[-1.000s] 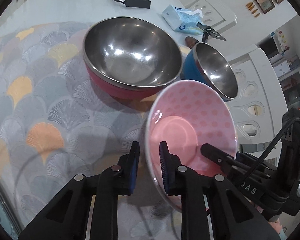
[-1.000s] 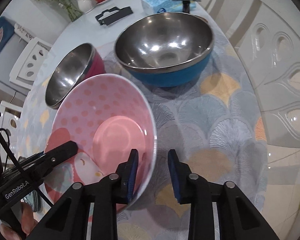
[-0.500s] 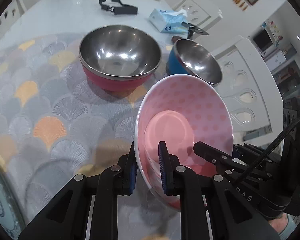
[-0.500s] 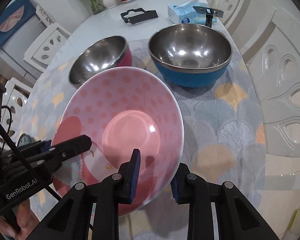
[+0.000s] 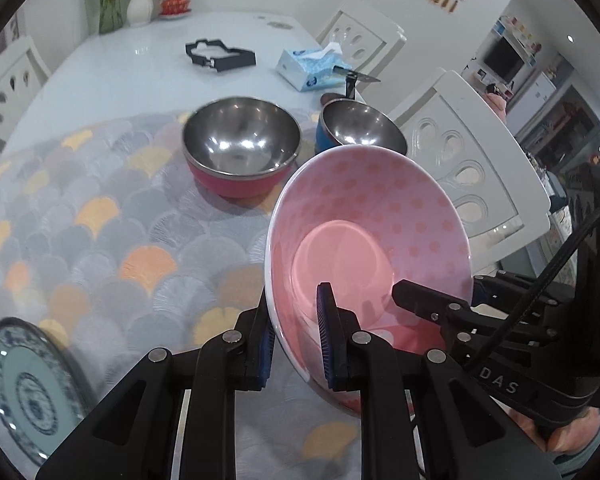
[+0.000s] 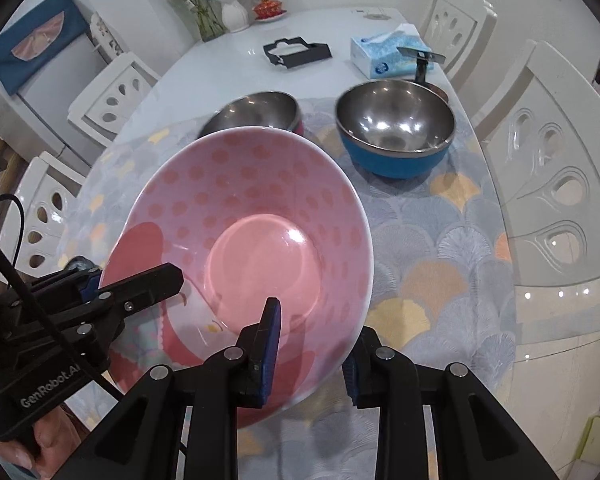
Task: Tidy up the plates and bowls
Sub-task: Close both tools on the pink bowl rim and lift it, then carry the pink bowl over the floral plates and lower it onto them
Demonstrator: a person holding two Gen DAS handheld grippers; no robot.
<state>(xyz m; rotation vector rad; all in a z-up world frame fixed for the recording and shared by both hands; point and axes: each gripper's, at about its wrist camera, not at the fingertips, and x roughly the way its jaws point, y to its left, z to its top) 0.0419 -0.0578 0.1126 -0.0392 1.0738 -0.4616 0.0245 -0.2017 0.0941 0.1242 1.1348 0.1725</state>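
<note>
A pink polka-dot bowl (image 5: 380,216) is held in the air above the patterned mat, gripped on opposite rims by both grippers. My left gripper (image 5: 296,344) is shut on its left rim. My right gripper (image 6: 312,344) is shut on its right rim; the bowl (image 6: 252,200) fills that view. A steel bowl with a red outside (image 5: 240,148) and a steel bowl with a blue outside (image 6: 394,128) stand on the mat farther back. A blue-and-white patterned plate (image 5: 24,388) lies at the near left edge.
The white table (image 5: 132,76) carries a black bracket (image 5: 220,56), a tissue box (image 5: 310,66), a small black stand (image 6: 420,60) and a flower vase (image 6: 234,12) at the back. White chairs (image 6: 548,160) stand around the table.
Both grippers have lifted the pink bowl and drawn it back toward me; the steel bowls look smaller and farther. The patterned plate has come into the left wrist view.
</note>
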